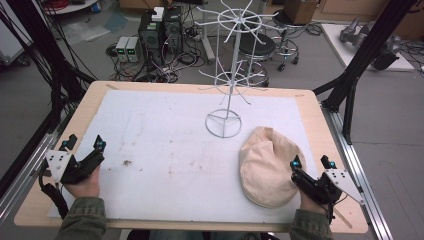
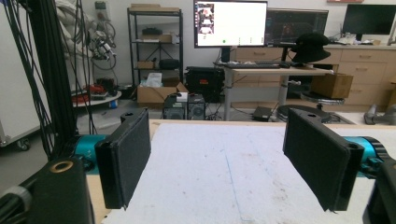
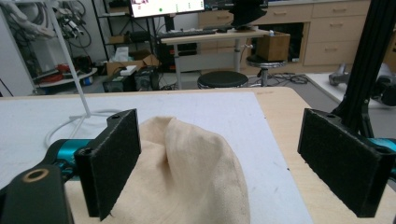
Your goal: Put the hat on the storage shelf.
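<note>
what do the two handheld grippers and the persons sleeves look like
Both the left gripper and the right gripper are black, with flat rectangular jaws faced in dark foam-like pads, teal metal fittings at the jaw bases, and a grey three-cornered plate on top. A black ribbed cable trails from the left one. The person wears olive-green sleeves.

1. Right gripper [image 3: 233,163]: jaws wide apart, rising from the bottom corners.
2. Cream cloth cap [image 3: 187,172] lies lower centre, beside the left jaw.
3. White wire stand [image 3: 70,70] stands upper left.
</note>
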